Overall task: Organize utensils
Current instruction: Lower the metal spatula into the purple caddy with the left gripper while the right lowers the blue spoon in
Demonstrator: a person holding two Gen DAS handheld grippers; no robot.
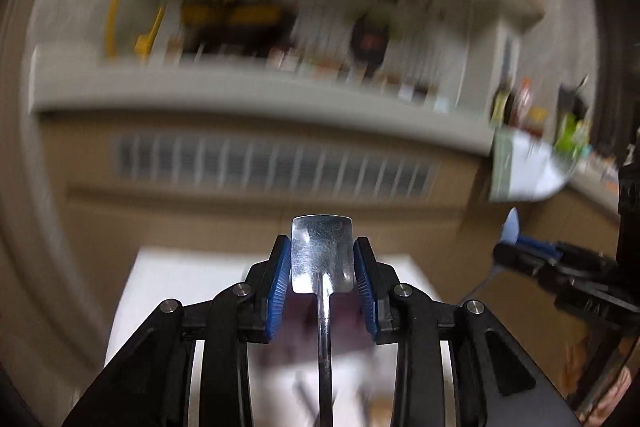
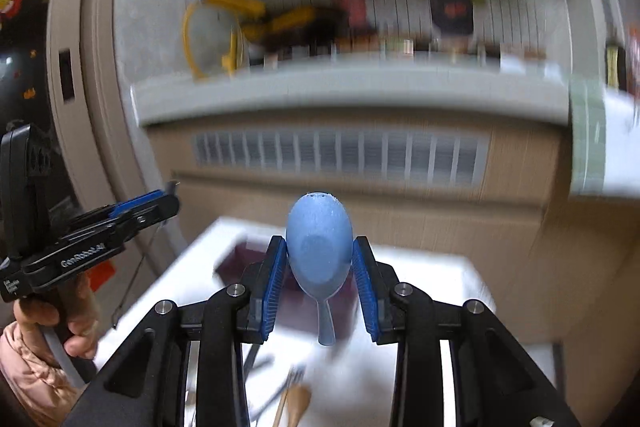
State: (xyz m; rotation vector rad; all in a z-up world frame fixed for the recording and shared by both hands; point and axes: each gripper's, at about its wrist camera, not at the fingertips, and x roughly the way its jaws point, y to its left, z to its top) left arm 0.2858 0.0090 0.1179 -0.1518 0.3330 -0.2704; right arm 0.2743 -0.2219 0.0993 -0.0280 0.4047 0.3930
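Note:
My left gripper (image 1: 322, 263) is shut on a metal spatula-shaped utensil (image 1: 322, 255), its flat head between the blue pads and its handle hanging down toward the camera. My right gripper (image 2: 319, 267) is shut on a light blue plastic spoon (image 2: 319, 247), bowl up, short handle pointing down. Both are held above a white table (image 2: 432, 279). The right gripper with the blue spoon also shows in the left wrist view (image 1: 532, 251); the left gripper shows in the right wrist view (image 2: 132, 211).
A dark purple tray (image 2: 248, 259) sits on the white table under the grippers. A wooden spoon (image 2: 298, 403), a fork (image 2: 294, 375) and other utensils lie at the near edge. A brown cabinet with a vent (image 2: 340, 159) and a cluttered shelf (image 2: 352, 95) stand behind.

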